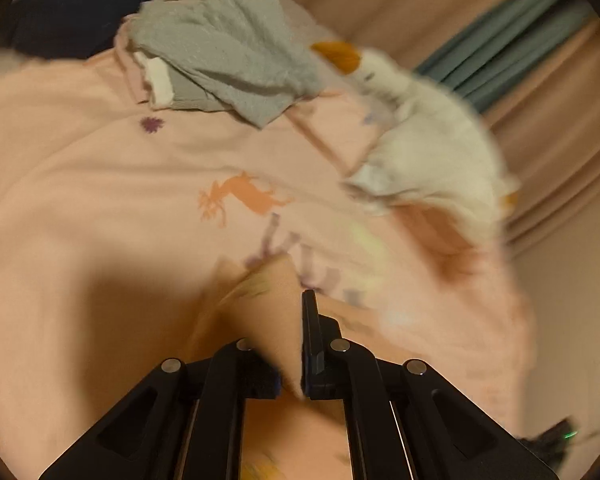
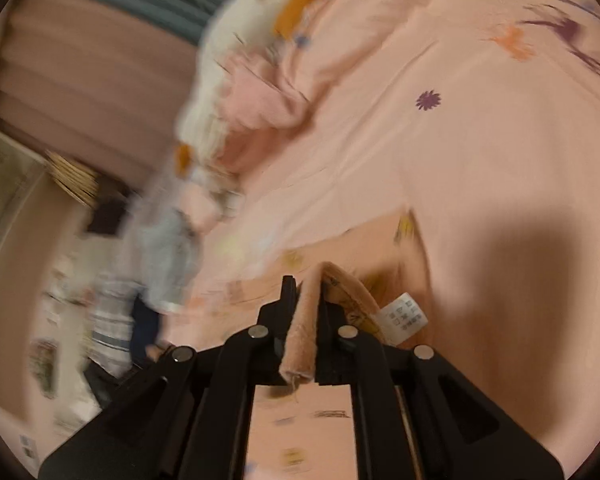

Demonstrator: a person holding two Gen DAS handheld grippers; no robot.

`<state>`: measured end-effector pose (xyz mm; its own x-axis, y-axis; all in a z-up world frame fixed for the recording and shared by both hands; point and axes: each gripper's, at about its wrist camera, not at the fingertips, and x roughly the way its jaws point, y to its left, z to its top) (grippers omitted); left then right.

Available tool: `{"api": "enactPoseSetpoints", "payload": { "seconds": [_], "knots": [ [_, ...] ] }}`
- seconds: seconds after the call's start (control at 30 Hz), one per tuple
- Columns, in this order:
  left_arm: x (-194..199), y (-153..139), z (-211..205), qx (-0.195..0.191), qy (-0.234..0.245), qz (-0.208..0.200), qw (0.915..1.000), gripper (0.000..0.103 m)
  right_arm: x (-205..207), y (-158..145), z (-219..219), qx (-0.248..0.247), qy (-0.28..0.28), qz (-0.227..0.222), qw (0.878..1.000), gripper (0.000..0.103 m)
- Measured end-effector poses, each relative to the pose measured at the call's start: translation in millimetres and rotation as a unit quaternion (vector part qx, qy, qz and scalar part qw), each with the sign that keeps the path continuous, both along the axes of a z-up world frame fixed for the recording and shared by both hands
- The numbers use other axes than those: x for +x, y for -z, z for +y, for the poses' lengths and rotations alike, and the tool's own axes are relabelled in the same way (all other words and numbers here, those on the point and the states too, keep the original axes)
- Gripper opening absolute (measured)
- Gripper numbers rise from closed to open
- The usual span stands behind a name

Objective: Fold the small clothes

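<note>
A small peach-pink garment with yellow prints is held between both grippers above a pink bedspread [image 1: 100, 184]. In the left wrist view my left gripper [image 1: 288, 320] is shut on a fold of the garment [image 1: 278, 312]. In the right wrist view my right gripper [image 2: 304, 292] is shut on the garment's waistband edge [image 2: 300, 340], which hangs back over the jaws; a white care label [image 2: 404, 318] sticks out to the right. The rest of the garment [image 2: 356, 248] drapes ahead onto the bedspread [image 2: 440, 152]. Both views are blurred.
A grey garment [image 1: 236, 52] and a dark navy one [image 1: 76, 12] lie at the far side of the bed. A white plush goose with an orange beak [image 1: 428, 132] lies at the right; it also shows in the right wrist view [image 2: 236, 60]. Pink and teal curtains [image 1: 532, 40] hang behind.
</note>
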<state>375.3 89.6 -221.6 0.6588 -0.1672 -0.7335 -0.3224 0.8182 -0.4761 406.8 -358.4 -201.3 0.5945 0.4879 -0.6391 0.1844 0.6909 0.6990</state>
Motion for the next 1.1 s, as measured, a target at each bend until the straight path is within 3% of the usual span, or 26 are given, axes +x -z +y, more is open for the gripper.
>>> {"api": "enactPoseSetpoints", "payload": {
  "seconds": [0.07, 0.1, 0.13, 0.2, 0.23, 0.27, 0.3, 0.33, 0.4, 0.47, 0.5, 0.57, 0.63, 0.73, 0.8, 0.83, 0.9, 0.93, 0.97, 1.0, 1.03, 1.07, 1.1],
  "knots": [
    [25.7, 17.9, -9.5, 0.058, 0.044, 0.090, 0.9933, 0.006, 30.9, 25.7, -2.5, -0.038, -0.005, 0.067, 0.997, 0.025],
    [26.2, 19.4, -8.6, 0.056, 0.067, 0.098, 0.9913, 0.006, 36.4, 31.8, -5.8, -0.035, -0.014, 0.079, 0.996, 0.025],
    [21.0, 14.1, -3.7, 0.051, 0.070, 0.081, 0.9930, 0.010, 36.9, 31.8, -9.5, -0.028, -0.019, 0.076, 0.997, 0.024],
    [4.7, -4.5, 11.6, 0.041, 0.054, 0.044, 0.9967, 0.029, 27.0, 11.1, -20.5, -0.039, -0.012, 0.039, 0.998, 0.036],
    [-6.7, -15.7, 20.8, 0.042, 0.032, 0.032, 0.9981, 0.049, 17.6, -4.2, -24.6, -0.056, -0.004, 0.016, 0.998, 0.056],
    [-19.4, -26.4, 27.0, 0.052, 0.012, 0.021, 0.9983, 0.061, 8.5, -15.5, -26.4, -0.070, 0.002, -0.001, 0.998, 0.078],
    [-29.0, -33.9, 28.3, 0.068, 0.009, 0.009, 0.9976, 0.062, -1.6, -31.0, -28.5, -0.082, 0.006, -0.020, 0.996, 0.086],
    [-37.2, -40.0, 23.2, 0.096, 0.031, -0.002, 0.9949, 0.062, -10.0, -39.6, -28.2, -0.085, 0.004, -0.035, 0.996, 0.086],
    [-52.8, -39.1, 1.0, 0.154, 0.105, -0.005, 0.9825, 0.062, -26.2, -50.0, -16.8, -0.105, -0.031, -0.062, 0.992, 0.069],
    [-59.1, -22.1, -25.5, 0.179, 0.152, 0.019, 0.9718, 0.052, -31.6, -38.8, 5.6, -0.161, -0.069, -0.025, 0.984, 0.011],
    [-55.5, -6.8, -42.0, 0.177, 0.184, 0.042, 0.9660, 0.048, -32.3, -27.6, 15.1, -0.177, -0.079, -0.003, 0.981, 0.006],
    [-41.6, 17.5, -60.9, 0.174, 0.215, 0.067, 0.9586, 0.040, -27.0, -0.8, 34.0, -0.159, -0.109, 0.016, 0.981, 0.007],
    [-14.8, 29.2, -75.5, 0.201, 0.189, 0.070, 0.9585, 0.040, -8.7, 17.0, 47.1, -0.163, -0.113, 0.039, 0.979, 0.006],
    [28.8, 20.3, -71.4, 0.199, 0.117, 0.069, 0.9704, 0.040, 42.4, 24.5, 58.5, -0.200, -0.093, 0.045, 0.974, 0.005],
    [35.5, -0.9, -55.4, 0.167, 0.081, 0.077, 0.9797, 0.040, 66.6, 15.5, 43.5, -0.169, -0.051, 0.055, 0.983, 0.009],
    [26.1, -16.6, -45.2, 0.135, 0.078, 0.050, 0.9865, 0.041, 65.0, 7.4, 35.3, -0.139, -0.033, 0.057, 0.988, 0.011],
    [1.5, -42.0, -31.5, 0.097, 0.087, 0.007, 0.9915, 0.056, 45.4, -18.4, 22.1, -0.086, -0.037, 0.016, 0.995, 0.022],
    [-11.5, -51.0, -24.7, 0.093, 0.090, 0.009, 0.9916, 0.067, 35.3, -28.2, 21.0, -0.090, -0.046, 0.002, 0.995, 0.037],
    [-25.6, -56.9, -18.5, 0.090, 0.083, 0.014, 0.9924, 0.069, 16.7, -40.4, 18.6, -0.105, -0.053, -0.006, 0.993, 0.057],
    [-44.8, -61.9, -10.3, 0.081, 0.071, 0.012, 0.9941, 0.070, 3.1, -45.6, 17.5, -0.107, -0.052, -0.010, 0.993, 0.069],
    [-63.6, -64.5, -3.4, 0.066, 0.064, 0.000, 0.9958, 0.076, -21.2, -52.1, 11.4, -0.093, -0.045, -0.023, 0.994, 0.088],
    [-84.1, -63.9, 2.3, 0.047, 0.066, -0.011, 0.9966, 0.086, -43.9, -53.1, 6.1, -0.070, -0.035, -0.035, 0.996, 0.099],
    [-105.3, -60.0, 7.8, 0.023, 0.069, -0.017, 0.9972, 0.091, -77.2, -49.7, -5.4, -0.034, -0.014, -0.037, 0.999, 0.102]
  ]
}}
